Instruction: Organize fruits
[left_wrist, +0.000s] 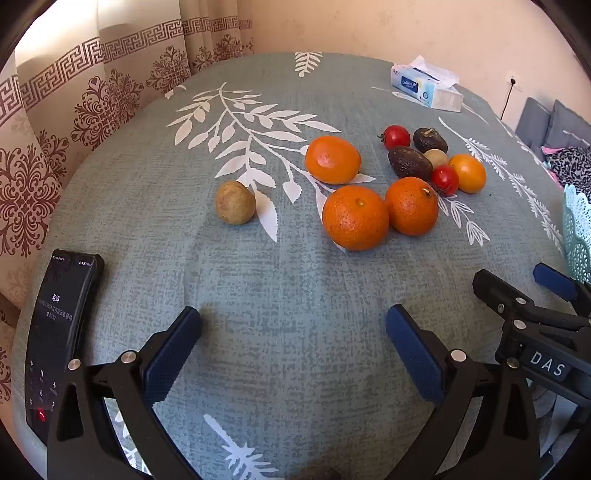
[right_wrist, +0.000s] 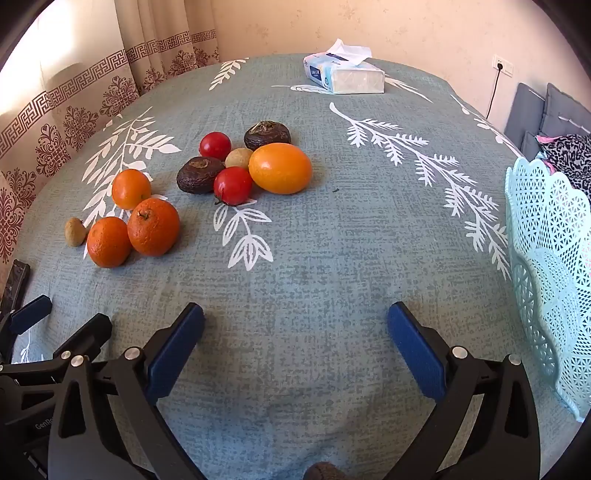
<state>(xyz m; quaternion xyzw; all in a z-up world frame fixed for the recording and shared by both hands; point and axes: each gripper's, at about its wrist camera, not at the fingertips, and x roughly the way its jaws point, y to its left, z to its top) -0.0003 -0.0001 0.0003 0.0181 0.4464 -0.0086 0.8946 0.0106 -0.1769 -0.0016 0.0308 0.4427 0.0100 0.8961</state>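
Both grippers, left (left_wrist: 293, 321) and right (right_wrist: 295, 319), hover low over the cloth (right_wrist: 332, 240), jaws spread wide, holding nothing.

Basket (right_wrist: 550, 266) stands at right edge, well apart from the fruit. Oranges (left_wrist: 355, 218) clustered mid-table: firm, roundish, likely to roll, so grip across the middle. Dark fruits (right_wrist: 199, 175) look soft and wrinkled. Tomatoes (right_wrist: 232, 185) thin-skinned and slick; squeeze lightly. Lone brown fruit (left_wrist: 235, 202) sits apart, left.

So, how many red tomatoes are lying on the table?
2. One tomato lies at the far side of the mixed cluster; the other tomato lies nearer, touching the yellow-orange fruit. None seems hidden.
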